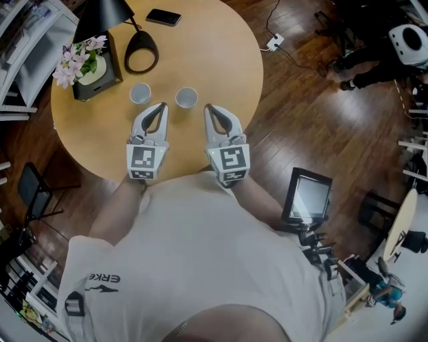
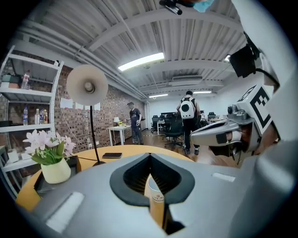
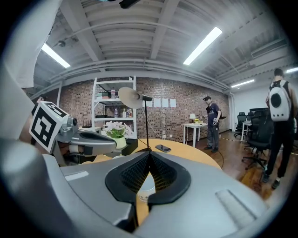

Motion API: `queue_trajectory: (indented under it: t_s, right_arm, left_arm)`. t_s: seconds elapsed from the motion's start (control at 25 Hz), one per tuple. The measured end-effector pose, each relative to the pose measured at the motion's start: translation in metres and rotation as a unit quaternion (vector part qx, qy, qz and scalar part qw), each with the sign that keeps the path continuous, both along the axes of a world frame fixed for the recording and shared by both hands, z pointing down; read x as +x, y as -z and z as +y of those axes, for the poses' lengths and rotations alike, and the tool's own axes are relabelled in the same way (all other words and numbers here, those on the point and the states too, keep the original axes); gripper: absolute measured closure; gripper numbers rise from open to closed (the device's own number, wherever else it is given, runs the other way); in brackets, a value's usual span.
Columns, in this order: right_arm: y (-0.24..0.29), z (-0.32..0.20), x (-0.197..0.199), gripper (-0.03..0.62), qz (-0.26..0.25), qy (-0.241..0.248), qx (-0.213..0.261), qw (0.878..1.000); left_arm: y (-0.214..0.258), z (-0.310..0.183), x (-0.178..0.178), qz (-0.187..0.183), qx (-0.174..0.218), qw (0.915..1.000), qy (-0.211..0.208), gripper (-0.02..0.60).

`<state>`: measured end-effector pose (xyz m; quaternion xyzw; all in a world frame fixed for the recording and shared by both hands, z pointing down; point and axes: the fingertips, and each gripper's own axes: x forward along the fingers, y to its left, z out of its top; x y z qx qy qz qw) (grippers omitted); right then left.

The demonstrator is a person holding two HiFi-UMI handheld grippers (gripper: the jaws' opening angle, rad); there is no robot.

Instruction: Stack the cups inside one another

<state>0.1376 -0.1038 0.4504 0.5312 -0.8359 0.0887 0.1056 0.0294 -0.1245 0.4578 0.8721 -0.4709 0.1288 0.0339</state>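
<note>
Two pale paper cups stand apart on the round wooden table: the left cup and the right cup. My left gripper is shut and empty, its tip just short of the gap between the cups. My right gripper is also shut and empty, close to the right of the right cup. In the left gripper view the closed jaws frame one cup through their window. The right gripper view likewise shows a cup behind its closed tip.
A black desk lamp, a dark phone and a pot of pink flowers sit at the table's far side. A black stand with a screen stands on the wooden floor at right. People stand far off in the room.
</note>
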Motion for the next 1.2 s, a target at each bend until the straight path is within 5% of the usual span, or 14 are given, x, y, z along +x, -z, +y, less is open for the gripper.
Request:
queue_trajectory:
  t_s: [0.6,1.0,1.2]
  right_arm:
    - [-0.115,-0.008,-0.005,0.579,0.019,0.023,-0.118,0.993]
    - [-0.167,-0.01,-0.018,0.577,0.038,0.039,-0.166,0.985]
    - [-0.183,-0.014,-0.026,0.473,0.058,0.062,-0.189,0.978]
  left_arm:
    - [-0.11,-0.001,-0.004,-0.037,-0.12,0.9921,0.008,0.58]
    - [-0.147,0.006,-0.006,-0.038,-0.156,0.987,0.001,0.58]
    - [-0.155,0.007,-0.005,-0.037,-0.165,0.9856,-0.004,0.58]
